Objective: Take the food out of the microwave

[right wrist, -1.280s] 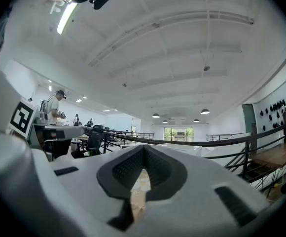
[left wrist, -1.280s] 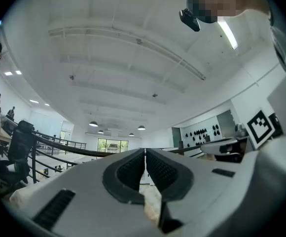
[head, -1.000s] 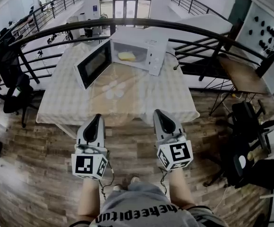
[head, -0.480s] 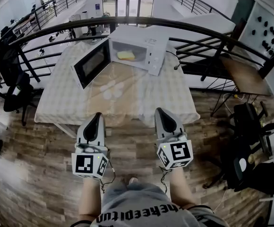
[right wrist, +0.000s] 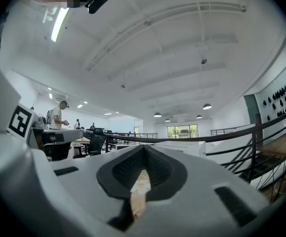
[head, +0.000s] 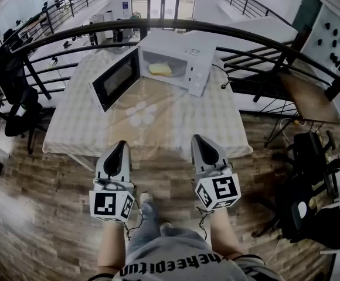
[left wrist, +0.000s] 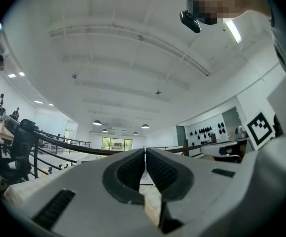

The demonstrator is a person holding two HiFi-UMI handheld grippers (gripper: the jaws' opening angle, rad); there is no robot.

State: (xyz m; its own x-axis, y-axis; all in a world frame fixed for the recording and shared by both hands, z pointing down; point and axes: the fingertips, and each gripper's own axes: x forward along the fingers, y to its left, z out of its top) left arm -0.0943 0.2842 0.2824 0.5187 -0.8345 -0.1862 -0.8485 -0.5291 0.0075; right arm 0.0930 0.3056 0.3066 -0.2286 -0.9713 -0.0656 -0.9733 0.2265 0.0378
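Observation:
A white microwave (head: 179, 60) stands at the far side of a table with a pale checked cloth (head: 152, 116). Its dark door (head: 116, 79) hangs open to the left. Inside lies a yellow piece of food (head: 160, 69). My left gripper (head: 121, 144) and right gripper (head: 197, 139) hover side by side short of the table's near edge, well away from the microwave. Both are shut with nothing between the jaws. In the left gripper view (left wrist: 145, 152) and the right gripper view (right wrist: 144, 149) the dark pads meet at their tips, and only the ceiling and railing show beyond.
A curved black railing (head: 246, 37) runs behind the table. Dark office chairs (head: 14, 92) stand at the left, and more dark chairs (head: 310, 157) at the right. Wood floor (head: 53, 192) lies between me and the table. The person's leg and shoe (head: 146, 201) show below the grippers.
The table and microwave have drawn slightly nearer and shifted right in the head view as the person steps forward; a foot now shows between the grippers. Both grippers stay shut.

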